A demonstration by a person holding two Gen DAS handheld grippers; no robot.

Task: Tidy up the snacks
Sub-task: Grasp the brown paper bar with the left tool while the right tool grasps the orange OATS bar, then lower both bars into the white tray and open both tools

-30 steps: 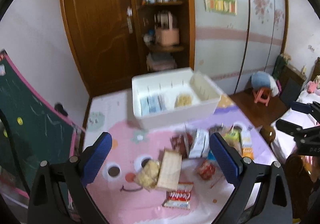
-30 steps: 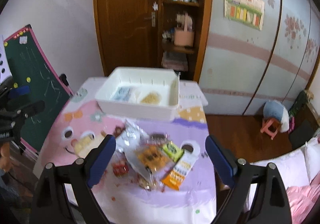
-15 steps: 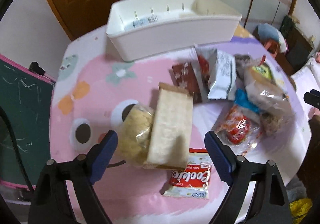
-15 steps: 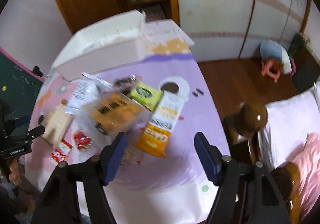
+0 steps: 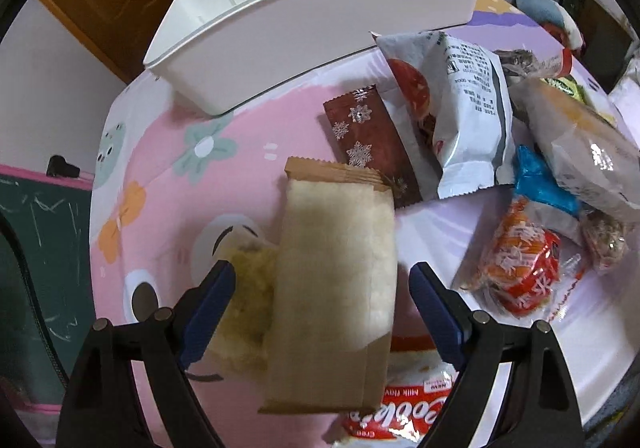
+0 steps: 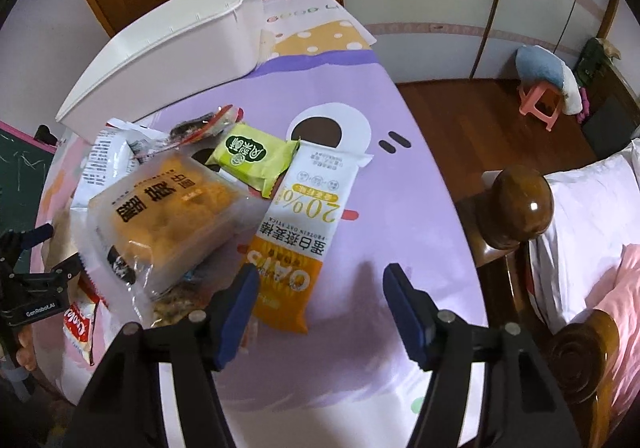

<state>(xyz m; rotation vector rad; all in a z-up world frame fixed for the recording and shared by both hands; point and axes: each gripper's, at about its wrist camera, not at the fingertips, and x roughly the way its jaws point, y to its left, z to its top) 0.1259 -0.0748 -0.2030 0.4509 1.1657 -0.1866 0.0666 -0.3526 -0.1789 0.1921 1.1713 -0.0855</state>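
Straddling a flat, matte tan packet [image 5: 336, 288], the left gripper [image 5: 322, 298] was seen with its blue-padded jaws held apart, no pad pressing on the wrapper. That packet was oblong with a crimped, zigzag end, and its long axis ran from six o'clock toward twelve o'clock, the crimped end pointing at the white plastic bin [image 5: 320, 12]. A lumpy yellow cake in clear film [image 5: 250, 308] lay against its nine o'clock side, touching the left pad. A glossy maroon bar printed with snowflakes [image 5: 368, 140] and a puffy white pouch [image 5: 460, 116] were found at one o'clock, and a crinkled red wrapper [image 5: 524, 268] at three o'clock.

In the right wrist view, the right gripper [image 6: 318, 306] was closing, its jaws parted over the soft purple cloth [image 6: 400, 208], with one edge of a slim orange-and-white oat bar [image 6: 296, 248] between them. The bar's long axis ran from seven o'clock to one o'clock, its white end farthest away. A boxy clear-wrapped golden cake [image 6: 168, 216] lay at ten o'clock, and a small green pillow pack [image 6: 256, 160] at eleven o'clock.
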